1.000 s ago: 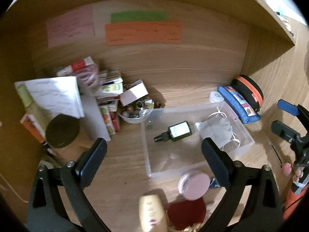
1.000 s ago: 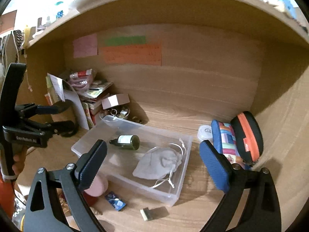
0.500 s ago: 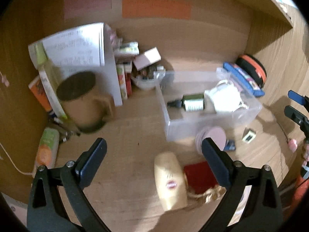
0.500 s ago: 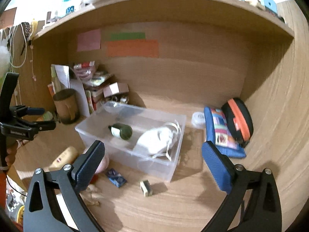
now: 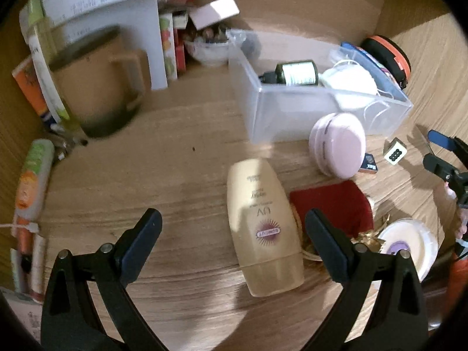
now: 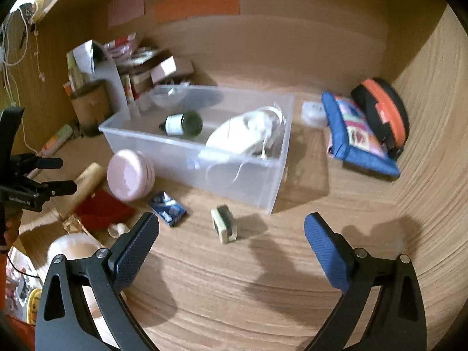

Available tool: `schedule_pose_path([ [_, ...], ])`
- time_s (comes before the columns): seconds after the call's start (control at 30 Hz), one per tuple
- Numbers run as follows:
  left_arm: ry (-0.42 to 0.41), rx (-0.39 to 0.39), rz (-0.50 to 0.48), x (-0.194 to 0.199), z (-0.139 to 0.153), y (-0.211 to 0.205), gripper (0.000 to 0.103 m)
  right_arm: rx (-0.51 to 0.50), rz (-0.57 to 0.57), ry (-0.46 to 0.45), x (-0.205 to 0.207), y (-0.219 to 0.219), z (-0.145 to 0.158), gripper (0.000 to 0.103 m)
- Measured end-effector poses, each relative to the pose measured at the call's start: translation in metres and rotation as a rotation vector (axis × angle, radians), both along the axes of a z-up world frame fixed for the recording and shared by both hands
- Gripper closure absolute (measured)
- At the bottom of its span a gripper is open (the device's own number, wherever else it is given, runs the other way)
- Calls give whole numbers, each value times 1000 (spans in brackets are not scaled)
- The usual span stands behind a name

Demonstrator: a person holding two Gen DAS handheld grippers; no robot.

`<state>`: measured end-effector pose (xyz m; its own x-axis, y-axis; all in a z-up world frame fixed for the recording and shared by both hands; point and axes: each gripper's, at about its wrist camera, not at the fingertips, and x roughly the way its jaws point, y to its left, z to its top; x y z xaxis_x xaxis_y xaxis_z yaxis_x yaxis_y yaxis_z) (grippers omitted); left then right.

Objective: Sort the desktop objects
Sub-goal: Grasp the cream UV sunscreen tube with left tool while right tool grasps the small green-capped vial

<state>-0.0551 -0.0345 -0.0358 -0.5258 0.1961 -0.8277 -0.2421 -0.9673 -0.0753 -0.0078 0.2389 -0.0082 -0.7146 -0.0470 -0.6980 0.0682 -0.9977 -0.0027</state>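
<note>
- Directly ahead of the left gripper point(image 5: 232, 234), whose black fingers are spread wide and hold nothing, lies the cream-yellow plastic sunscreen bottle point(image 5: 263, 228) flat on the wooden desk point(image 5: 146, 175).
- Its long axis runs roughly along the fingers, toward the clear plastic bin point(image 5: 295, 111).
- Also spread and empty, the right gripper point(image 6: 231, 237) sits nearer the small cream-and-green block point(image 6: 223, 223); the left looks better placed for the bottle.

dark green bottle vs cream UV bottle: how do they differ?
The dark green bottle lies inside the clear bin; the cream UV bottle lies on the bare desk outside it. The green bottle is dark with a white label and black cap; the UV bottle is pale cream with a printed sunburst logo. The UV bottle sits between the open left gripper fingers; the green one is clear of both grippers. Both lie on their sides.
</note>
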Motion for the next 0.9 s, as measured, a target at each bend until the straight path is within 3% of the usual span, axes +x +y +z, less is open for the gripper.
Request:
schedule_pose_path([
  [0.1, -4, -12, -13, 2, -4, 1, 4, 2, 4, -25, -4, 0, -7, 8],
  [0.23, -14, -35, -38, 6, -10, 5, 8, 4, 19, -57, -11, -1, -16, 20],
  [0.37, -2, -75, -65, 9, -15, 14, 21, 5, 44, -87, -18, -3, -23, 36],
  [0.47, 2, -70, -76, 7, -15, 16, 26, 24, 54, -96, -23, -6, -27, 39],
  [0.53, 10, -68, -87, 6, -14, 16, 32, 34, 64, -103, -26, -7, -29, 41],
  [0.6, 22, -74, -77, 4, -12, 16, 55, 39, 72, -112, -29, -7, -31, 43],
  [0.67, 35, -93, -71, 3, -10, 15, 55, 47, 81, -124, -33, -8, -35, 48],
  [0.9, 24, -46, -54, -4, -9, 0, 55, 44, 111, -142, -43, -10, -42, 75],
])
